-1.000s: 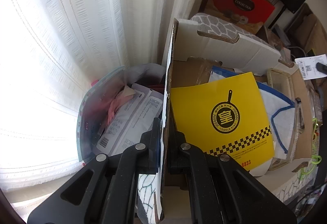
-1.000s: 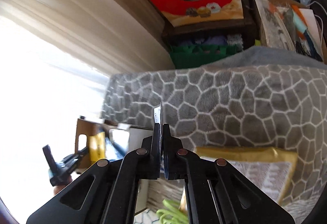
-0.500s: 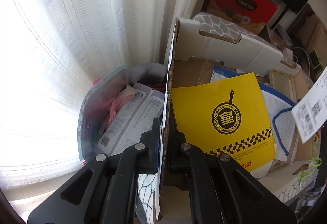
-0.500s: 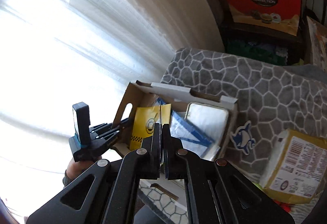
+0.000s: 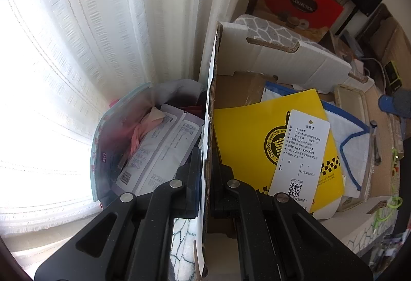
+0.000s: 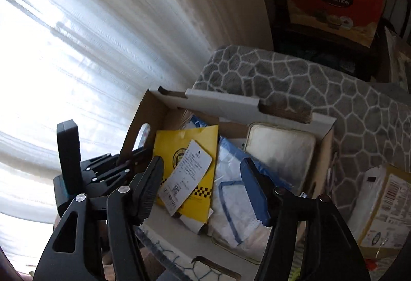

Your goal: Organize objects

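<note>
Your white tag (image 5: 299,157), marked "L" with a QR code, lies on the box's (image 5: 282,60) yellow "COOKER KING" sheet (image 5: 246,137); your right gripper (image 6: 203,188) is opening, empty; left gripper (image 5: 206,165) pinches the box wall.

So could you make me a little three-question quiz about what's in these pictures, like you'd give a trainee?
1. True or false: the left gripper is clamped on a side wall of the cardboard box.
2. What does the white tag lie on?
A. the grey patterned blanket
B. the yellow booklet
C. the red gift box
3. Is anything pinched between the pads of the right gripper?

Key:
1. True. Its jaws are shut on the wall's edge.
2. B, the yellow booklet inside the box.
3. No. Its jaws are opening, and the tag lies loose in the box below them.
</note>
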Tool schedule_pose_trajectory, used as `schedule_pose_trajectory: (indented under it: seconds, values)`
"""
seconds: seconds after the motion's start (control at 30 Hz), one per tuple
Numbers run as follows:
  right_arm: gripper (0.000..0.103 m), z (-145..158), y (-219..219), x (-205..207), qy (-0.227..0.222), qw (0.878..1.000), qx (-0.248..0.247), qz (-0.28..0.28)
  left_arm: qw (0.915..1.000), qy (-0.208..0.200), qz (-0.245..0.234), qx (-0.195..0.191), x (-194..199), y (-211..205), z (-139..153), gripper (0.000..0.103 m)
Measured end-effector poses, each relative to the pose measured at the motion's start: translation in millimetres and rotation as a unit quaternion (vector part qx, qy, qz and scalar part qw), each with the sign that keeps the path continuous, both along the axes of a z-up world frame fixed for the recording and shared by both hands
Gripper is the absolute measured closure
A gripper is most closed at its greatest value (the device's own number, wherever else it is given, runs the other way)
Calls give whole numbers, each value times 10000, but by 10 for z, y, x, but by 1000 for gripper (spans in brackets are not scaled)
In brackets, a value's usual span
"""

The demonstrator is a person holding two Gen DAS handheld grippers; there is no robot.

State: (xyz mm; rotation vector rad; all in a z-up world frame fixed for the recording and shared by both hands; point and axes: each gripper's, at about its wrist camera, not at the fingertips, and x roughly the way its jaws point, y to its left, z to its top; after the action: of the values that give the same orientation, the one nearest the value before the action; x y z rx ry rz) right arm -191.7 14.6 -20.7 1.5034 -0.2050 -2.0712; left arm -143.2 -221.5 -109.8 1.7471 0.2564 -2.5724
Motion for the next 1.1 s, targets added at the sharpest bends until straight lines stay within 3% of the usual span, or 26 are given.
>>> schedule_pose_trajectory:
  seconds: [0.2,0.37,0.6,1.1]
  values:
    - [39,212,537,-99,260,9984,418,-290,10000,-14,-19,-15,-18,4,-27,99]
    - [40,145,766,-61,388,9949,896,-256,10000,-16,-23,-7,-20,-1,-36,99]
    - [49,-49,842,113,650,9846,1619,90,10000,-19,-33,-9,-25,-1,-43,99]
    - [60,-346,615,299,1072,9649,2294,690,10000,-34,-37,-31,-33,1,-36,99]
